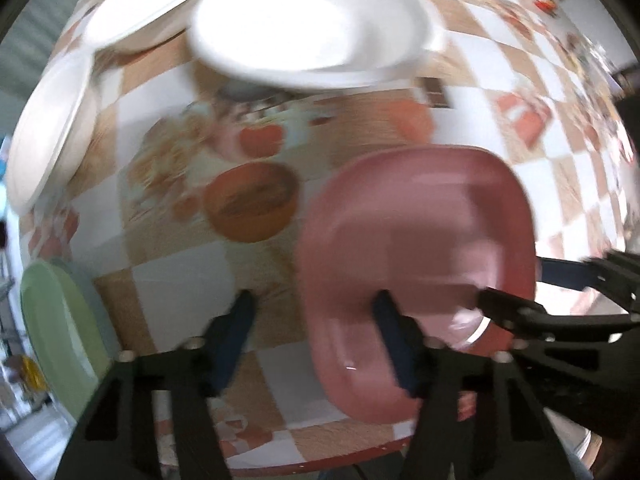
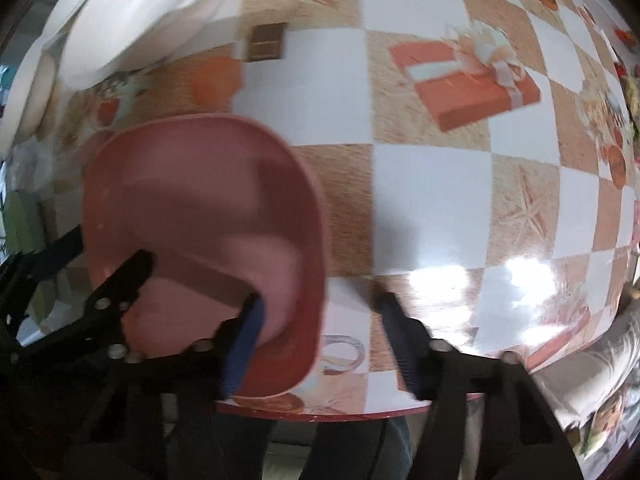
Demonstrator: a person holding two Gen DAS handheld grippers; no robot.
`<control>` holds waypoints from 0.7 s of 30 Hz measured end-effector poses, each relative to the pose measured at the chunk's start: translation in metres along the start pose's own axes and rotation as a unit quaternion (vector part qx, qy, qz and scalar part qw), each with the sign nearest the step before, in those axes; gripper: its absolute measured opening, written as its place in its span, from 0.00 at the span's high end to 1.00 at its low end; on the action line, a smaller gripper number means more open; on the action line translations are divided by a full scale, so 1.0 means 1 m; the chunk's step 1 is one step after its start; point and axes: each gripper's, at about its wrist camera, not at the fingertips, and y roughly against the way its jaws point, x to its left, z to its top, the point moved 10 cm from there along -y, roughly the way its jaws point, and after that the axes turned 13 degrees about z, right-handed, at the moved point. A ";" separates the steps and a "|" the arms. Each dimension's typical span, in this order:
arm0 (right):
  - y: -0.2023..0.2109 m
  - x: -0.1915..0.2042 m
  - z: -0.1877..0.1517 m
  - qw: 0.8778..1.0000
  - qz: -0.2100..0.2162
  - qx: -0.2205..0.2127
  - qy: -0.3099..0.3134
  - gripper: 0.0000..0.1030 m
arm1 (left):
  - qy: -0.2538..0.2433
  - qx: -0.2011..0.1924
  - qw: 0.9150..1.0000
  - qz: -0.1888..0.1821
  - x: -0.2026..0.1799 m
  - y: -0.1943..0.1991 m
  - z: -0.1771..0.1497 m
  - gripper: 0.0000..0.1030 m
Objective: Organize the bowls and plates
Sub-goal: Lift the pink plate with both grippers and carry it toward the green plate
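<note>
A pink rounded-square plate (image 1: 416, 240) lies near the table's front edge, also in the right wrist view (image 2: 200, 208). My left gripper (image 1: 316, 332) is open, its right finger over the plate's near left part. My right gripper (image 2: 320, 340) is open, its left finger (image 2: 244, 344) over the plate's near right rim. Neither jaw grips the plate. White plates (image 1: 312, 24) lie further back, one more at the left (image 1: 48, 136). A green plate (image 1: 60, 332) on a pale blue one sits at the left edge.
The table (image 2: 432, 196) has a checkered orange and white cloth with printed pictures. Its red front edge (image 2: 320, 414) runs just below the grippers. White plates (image 2: 132, 12) also show top left in the right wrist view. A small brown rectangle (image 2: 266, 42) lies behind the pink plate.
</note>
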 end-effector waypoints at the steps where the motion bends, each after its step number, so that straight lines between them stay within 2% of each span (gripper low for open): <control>1: 0.001 0.002 0.003 1.000 -0.002 0.005 0.006 0.75 | -0.013 -0.004 1.000 -0.008 -0.007 0.003 0.001 0.61; 3: 0.001 0.004 0.002 1.000 -0.004 0.011 0.003 0.75 | -0.020 -0.002 1.000 -0.004 -0.011 0.004 0.003 0.61; 7: 0.000 0.012 -0.003 0.999 0.027 0.017 -0.014 0.76 | 0.001 0.008 1.000 -0.012 -0.001 0.002 0.004 0.67; 13: -0.009 0.042 -0.005 0.999 0.023 0.030 0.012 0.76 | 0.011 0.014 1.000 -0.004 0.021 -0.004 0.000 0.67; 15: -0.010 0.055 -0.002 0.999 0.035 0.034 0.015 0.76 | 0.019 0.016 1.000 -0.002 0.025 -0.006 0.001 0.67; 21: -0.018 0.094 0.011 0.998 0.030 0.035 0.046 0.76 | 0.047 0.019 0.999 0.009 0.059 -0.013 -0.006 0.66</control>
